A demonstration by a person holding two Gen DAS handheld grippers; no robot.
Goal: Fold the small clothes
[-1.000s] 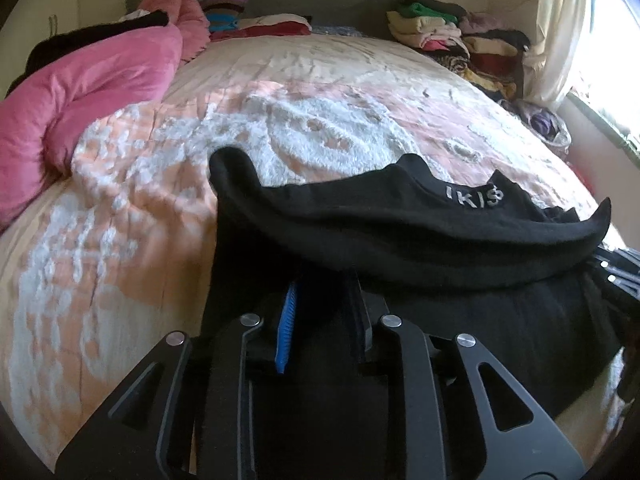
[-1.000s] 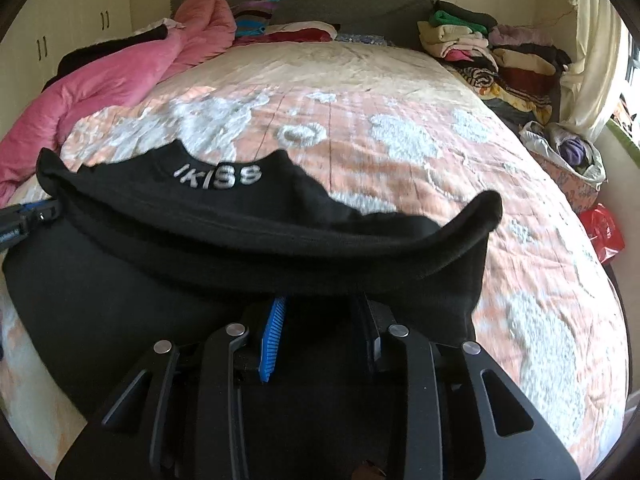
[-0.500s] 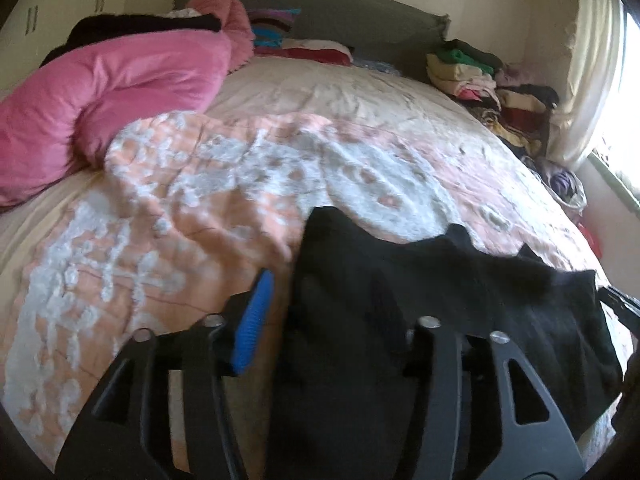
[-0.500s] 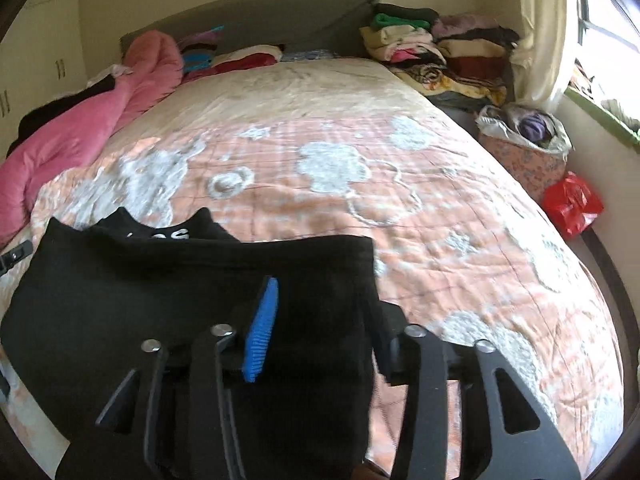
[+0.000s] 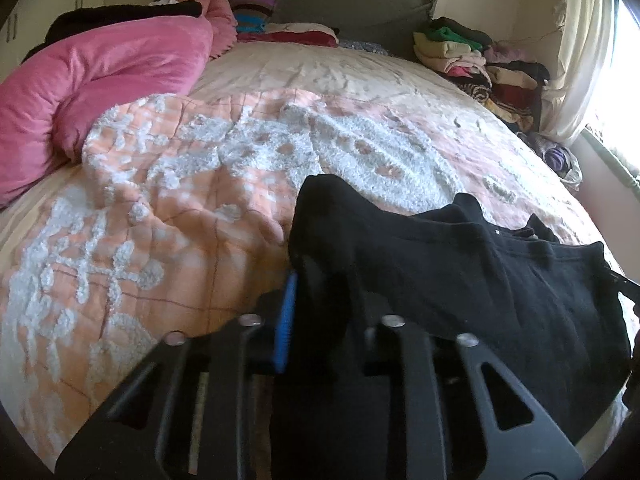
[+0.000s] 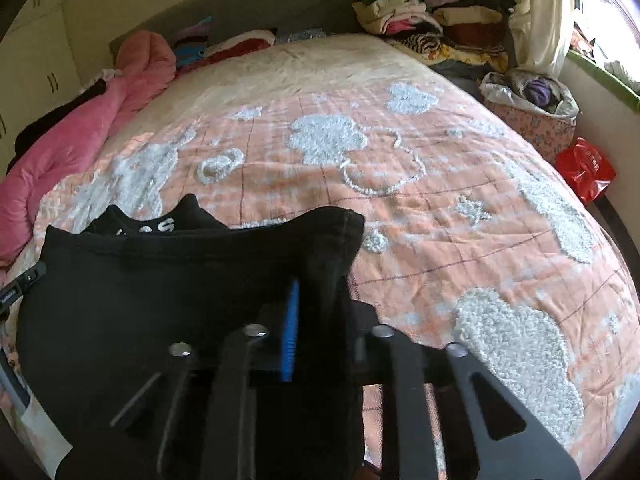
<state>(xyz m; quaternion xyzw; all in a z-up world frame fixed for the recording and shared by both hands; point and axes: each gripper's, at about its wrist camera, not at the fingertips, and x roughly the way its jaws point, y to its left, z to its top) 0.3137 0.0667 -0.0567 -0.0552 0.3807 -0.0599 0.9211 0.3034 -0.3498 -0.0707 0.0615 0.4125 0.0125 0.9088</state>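
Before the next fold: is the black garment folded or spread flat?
Folded: the black garment shows a doubled top edge, its lettered waistband peeking out behind.

Your left gripper (image 5: 316, 304) and right gripper (image 6: 316, 312) match: black slotted finger frames, round silver screws along the top, one blue ribbed pad each.

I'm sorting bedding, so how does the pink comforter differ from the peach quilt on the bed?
The pink comforter is plain and bunched up along the bed's side; the peach quilt carries fluffy white patterns and lies spread flat. The black garment rests on the quilt, not on the comforter. Both lie on the same bed.
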